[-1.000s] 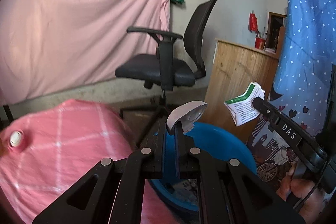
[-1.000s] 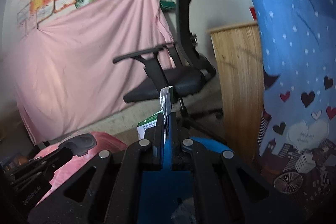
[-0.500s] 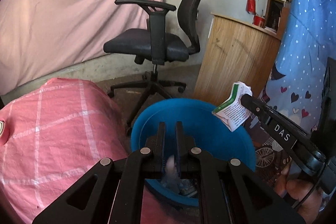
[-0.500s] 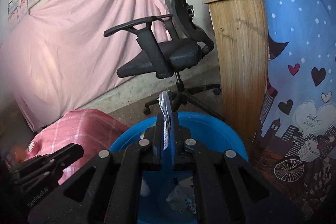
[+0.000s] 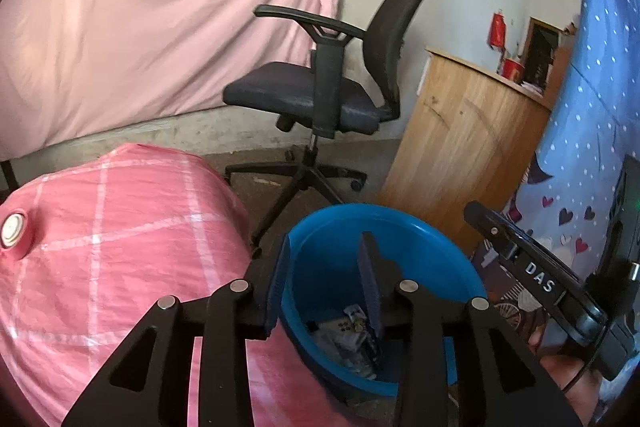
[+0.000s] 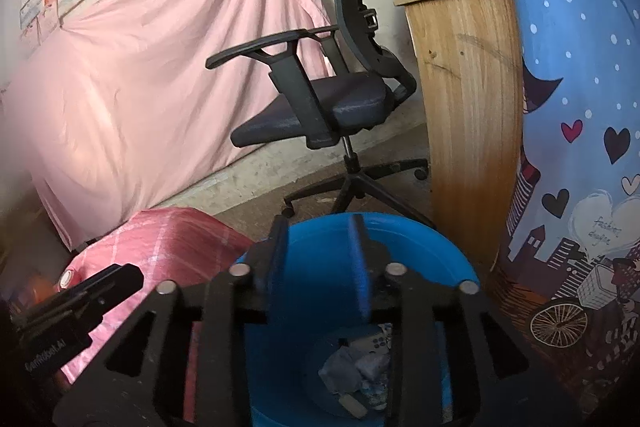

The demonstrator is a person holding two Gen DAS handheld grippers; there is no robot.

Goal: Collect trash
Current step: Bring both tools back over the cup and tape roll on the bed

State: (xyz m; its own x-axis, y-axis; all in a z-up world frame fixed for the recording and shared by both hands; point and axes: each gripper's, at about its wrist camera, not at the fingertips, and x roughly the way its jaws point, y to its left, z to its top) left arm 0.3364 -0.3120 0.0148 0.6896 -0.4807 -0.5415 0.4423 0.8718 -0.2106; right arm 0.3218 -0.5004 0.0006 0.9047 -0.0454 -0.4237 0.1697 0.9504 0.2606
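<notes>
A blue plastic bin stands on the floor right under both grippers. Crumpled paper and wrappers lie at its bottom. My left gripper hangs over the bin's left rim, its jaws opening with nothing between them. My right gripper hovers over the bin, jaws also opening and empty. The right gripper's body shows at the right of the left wrist view, a hand under it. The left gripper's tip shows at the lower left of the right wrist view.
A pink checked bundle lies left of the bin. A black office chair stands behind it, a wooden counter to the right. A blue patterned curtain hangs at the far right. A pink sheet covers the back wall.
Both grippers tilted down over the bin and opened. The white scrap left the left gripper and the green-and-white paper left the right gripper; both are gone from the jaws.
</notes>
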